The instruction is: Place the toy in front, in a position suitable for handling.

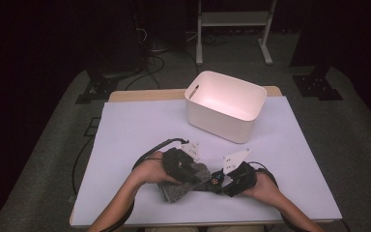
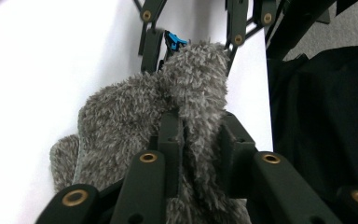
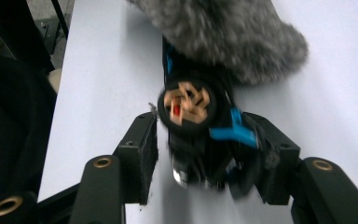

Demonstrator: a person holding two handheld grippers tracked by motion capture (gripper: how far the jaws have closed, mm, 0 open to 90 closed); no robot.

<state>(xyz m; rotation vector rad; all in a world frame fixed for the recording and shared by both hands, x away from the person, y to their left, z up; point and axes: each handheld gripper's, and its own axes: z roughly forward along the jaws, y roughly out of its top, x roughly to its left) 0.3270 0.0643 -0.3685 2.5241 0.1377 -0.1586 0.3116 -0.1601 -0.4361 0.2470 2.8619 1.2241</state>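
A grey fuzzy cloth (image 1: pixel 174 192) lies bunched on the white table sheet (image 1: pixel 125 145) near the front edge. My left gripper (image 1: pixel 193 171) rests on it from the left. In the left gripper view the left gripper (image 2: pixel 200 123) is shut on a fold of the cloth (image 2: pixel 121 116). Just right of it my right gripper (image 1: pixel 227 181) points toward the cloth. Between the jaws of the right gripper (image 3: pixel 205 126) sits a small black object (image 3: pixel 189 105) with a round orange-patterned face and blue parts. It touches the right jaw, and a thin gap shows at the left jaw. The cloth (image 3: pixel 233 32) lies just beyond it.
A white plastic bin (image 1: pixel 220 128) with a handle slot stands at the back of the table, right of centre. Beyond the table, cables and a white frame stand on dark carpet. The person's dark clothing (image 2: pixel 321 126) borders the table's near edge.
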